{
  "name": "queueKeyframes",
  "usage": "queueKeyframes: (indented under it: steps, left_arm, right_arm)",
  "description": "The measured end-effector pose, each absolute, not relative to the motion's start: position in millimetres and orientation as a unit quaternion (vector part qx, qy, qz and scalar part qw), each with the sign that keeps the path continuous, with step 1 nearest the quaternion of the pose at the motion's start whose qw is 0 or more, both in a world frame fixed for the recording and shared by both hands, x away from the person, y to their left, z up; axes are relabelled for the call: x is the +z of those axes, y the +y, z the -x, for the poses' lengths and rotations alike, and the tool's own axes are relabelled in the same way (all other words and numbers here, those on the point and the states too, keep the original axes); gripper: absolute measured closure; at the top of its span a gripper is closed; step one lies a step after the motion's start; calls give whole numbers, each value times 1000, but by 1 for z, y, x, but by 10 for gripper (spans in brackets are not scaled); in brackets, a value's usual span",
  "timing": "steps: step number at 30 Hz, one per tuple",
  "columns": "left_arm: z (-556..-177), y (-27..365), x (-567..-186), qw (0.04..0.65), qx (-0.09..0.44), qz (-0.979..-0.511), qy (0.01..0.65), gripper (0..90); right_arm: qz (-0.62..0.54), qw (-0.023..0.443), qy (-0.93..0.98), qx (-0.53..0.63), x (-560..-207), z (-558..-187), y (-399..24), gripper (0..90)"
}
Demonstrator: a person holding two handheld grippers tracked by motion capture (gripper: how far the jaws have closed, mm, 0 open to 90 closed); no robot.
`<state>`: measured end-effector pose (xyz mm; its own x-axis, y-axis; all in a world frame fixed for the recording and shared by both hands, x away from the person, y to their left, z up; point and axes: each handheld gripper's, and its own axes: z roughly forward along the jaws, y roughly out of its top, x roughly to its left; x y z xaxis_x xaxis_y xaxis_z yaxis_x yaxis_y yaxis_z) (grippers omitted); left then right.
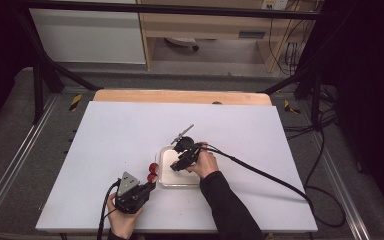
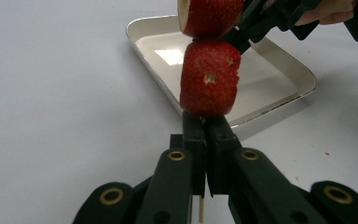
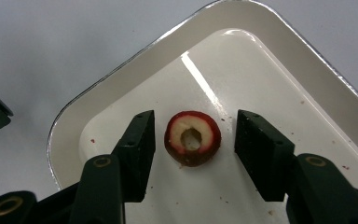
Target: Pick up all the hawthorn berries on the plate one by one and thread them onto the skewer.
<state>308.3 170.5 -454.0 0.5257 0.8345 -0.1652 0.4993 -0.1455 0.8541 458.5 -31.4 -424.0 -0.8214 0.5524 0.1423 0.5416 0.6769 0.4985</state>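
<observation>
My left gripper (image 2: 205, 128) is shut on a thin wooden skewer (image 2: 199, 212) that carries two red strawberry pieces (image 2: 209, 77), one above the other. In the high view, this gripper (image 1: 149, 187) sits near the table's front, with the strawberries (image 1: 153, 171) just left of the white tray (image 1: 180, 184). My right gripper (image 3: 193, 133) points down into the tray (image 3: 121, 88). Its jaws stand open on either side of a strawberry slice (image 3: 192, 138) with a hollow centre, and a gap shows on both sides. From above, the right gripper (image 1: 181, 164) is over the tray's middle.
The tray stands on a white table board (image 1: 120, 135) with a wooden strip (image 1: 180, 96) along its far edge. The right gripper's black cable (image 1: 260, 172) trails off to the right across the board. Small red specks dot the tray floor (image 3: 270, 84).
</observation>
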Motion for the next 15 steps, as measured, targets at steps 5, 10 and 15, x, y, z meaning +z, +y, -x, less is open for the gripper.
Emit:
queueKeyframes:
  steps: [5, 10, 15]
  left_arm:
    - [-308, 171, -454, 470, 178, -737, 453, 879]
    - [-308, 170, -454, 470, 177, -737, 452, 879]
    - [-307, 168, -454, 474, 177, -736, 450, 879]
  right_arm:
    - [-290, 10, 919, 267, -426, -460, -31, 551]
    - [-290, 6, 920, 265, -426, -459, -32, 604]
    - [-302, 17, 909, 288, -415, -456, -37, 608]
